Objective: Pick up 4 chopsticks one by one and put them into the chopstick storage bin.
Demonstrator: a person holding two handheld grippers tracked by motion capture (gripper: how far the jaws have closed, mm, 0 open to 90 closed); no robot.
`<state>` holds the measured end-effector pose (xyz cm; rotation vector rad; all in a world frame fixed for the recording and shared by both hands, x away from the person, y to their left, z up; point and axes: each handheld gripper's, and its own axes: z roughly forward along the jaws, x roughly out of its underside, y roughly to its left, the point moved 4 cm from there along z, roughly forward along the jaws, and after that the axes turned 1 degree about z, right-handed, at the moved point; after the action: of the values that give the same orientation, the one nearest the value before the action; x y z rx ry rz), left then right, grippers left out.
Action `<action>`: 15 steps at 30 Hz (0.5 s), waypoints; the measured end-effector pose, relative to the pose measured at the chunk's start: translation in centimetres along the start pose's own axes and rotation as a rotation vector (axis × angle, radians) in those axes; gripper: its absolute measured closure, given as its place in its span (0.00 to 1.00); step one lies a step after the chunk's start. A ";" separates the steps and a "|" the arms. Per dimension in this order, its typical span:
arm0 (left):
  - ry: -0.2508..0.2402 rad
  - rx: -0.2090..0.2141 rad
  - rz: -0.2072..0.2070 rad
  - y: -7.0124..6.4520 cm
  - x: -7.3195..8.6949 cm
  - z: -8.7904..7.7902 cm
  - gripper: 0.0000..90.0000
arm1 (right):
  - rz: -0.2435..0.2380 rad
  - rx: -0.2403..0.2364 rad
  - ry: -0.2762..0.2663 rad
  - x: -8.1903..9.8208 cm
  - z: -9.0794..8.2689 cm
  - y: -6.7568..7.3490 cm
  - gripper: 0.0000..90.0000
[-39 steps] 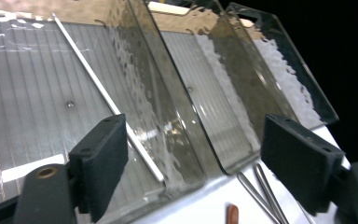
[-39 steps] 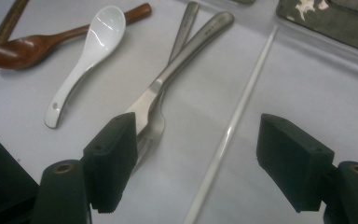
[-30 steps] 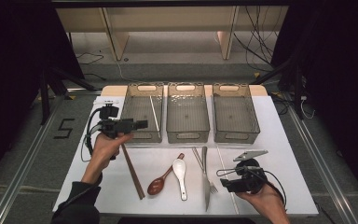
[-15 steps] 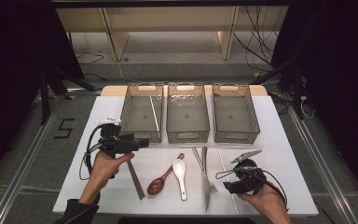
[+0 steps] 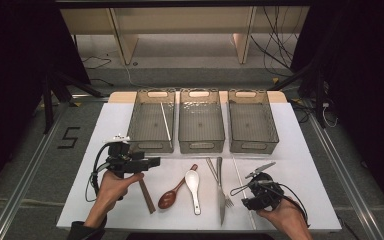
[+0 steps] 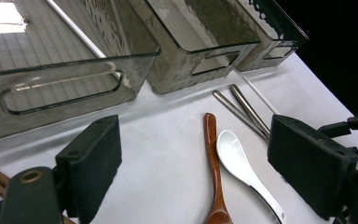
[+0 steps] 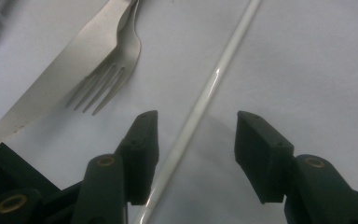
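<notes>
While I've got the right gripper point(image 7: 193, 154) parked low over the white chopstick point(image 7: 209, 88), here's my read on it. Its jaws have just been closing and now straddle the stick without pinching it: there's a gap on both sides, so it's not gripped yet. The stick lies flat on the white table point(image 5: 305, 150), just right of the fork point(image 7: 114, 70) and knife point(image 7: 60, 74). I'd guess it's light, stiff and pretty slick, so it'll likely roll or squirt out sideways. I'd take it around mid-length and square to the pads. White on white makes it hard to pick out from the high view, and both its ends are cut off in the right gripper view. The left gripper point(image 6: 196, 172) is wide open with nothing in it, hovering near the brown chopsticks point(image 5: 146, 192). Its twin already sits in the left bin point(image 5: 150, 145).
</notes>
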<state>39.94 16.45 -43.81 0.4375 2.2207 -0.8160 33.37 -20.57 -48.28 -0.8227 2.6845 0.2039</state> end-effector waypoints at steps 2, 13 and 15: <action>-0.001 0.001 0.004 -0.1 0.2 -0.1 0.19 | -0.003 0.003 0.012 0.0 0.1 0.0 0.58; 0.008 -0.003 -0.001 0.0 0.9 -0.1 0.19 | -0.028 0.007 0.056 0.0 0.6 0.5 0.64; 0.010 -0.003 -0.001 0.0 0.9 -0.1 0.19 | -0.030 0.008 0.065 0.1 0.7 0.6 0.65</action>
<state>39.24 16.61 -44.44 0.4405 2.2313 -0.8125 33.18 -19.96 -48.93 -0.8814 2.7291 0.1619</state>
